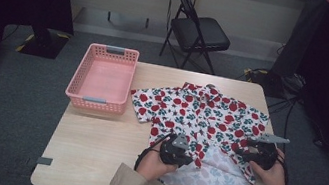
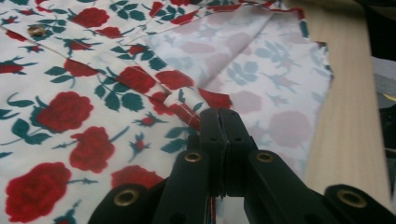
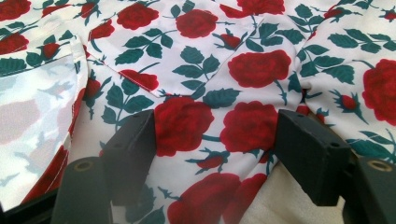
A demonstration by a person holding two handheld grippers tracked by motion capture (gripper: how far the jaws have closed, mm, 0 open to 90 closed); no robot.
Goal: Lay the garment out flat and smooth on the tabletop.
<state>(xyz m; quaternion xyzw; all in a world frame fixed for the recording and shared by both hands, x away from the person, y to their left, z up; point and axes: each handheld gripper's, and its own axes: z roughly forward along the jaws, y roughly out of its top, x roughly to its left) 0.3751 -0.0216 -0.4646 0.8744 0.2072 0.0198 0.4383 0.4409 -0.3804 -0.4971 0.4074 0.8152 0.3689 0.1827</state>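
A rose-print shirt [image 1: 199,113] lies spread on the table [image 1: 92,146], its lower part turned up to show the pale inside. The left gripper [image 2: 219,116] is clamped tight on that folded hem – probably to carry the fold upward. The right gripper [image 3: 215,140] rests wide apart over the cloth, gripping nothing – likely steadying it. A pink basket [image 1: 102,78] waits beside the shirt.

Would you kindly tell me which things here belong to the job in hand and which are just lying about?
In the job:
rose-print shirt
left gripper, shut on the shirt's hem
right gripper, open over the shirt

Lying about:
pink basket
folding chair
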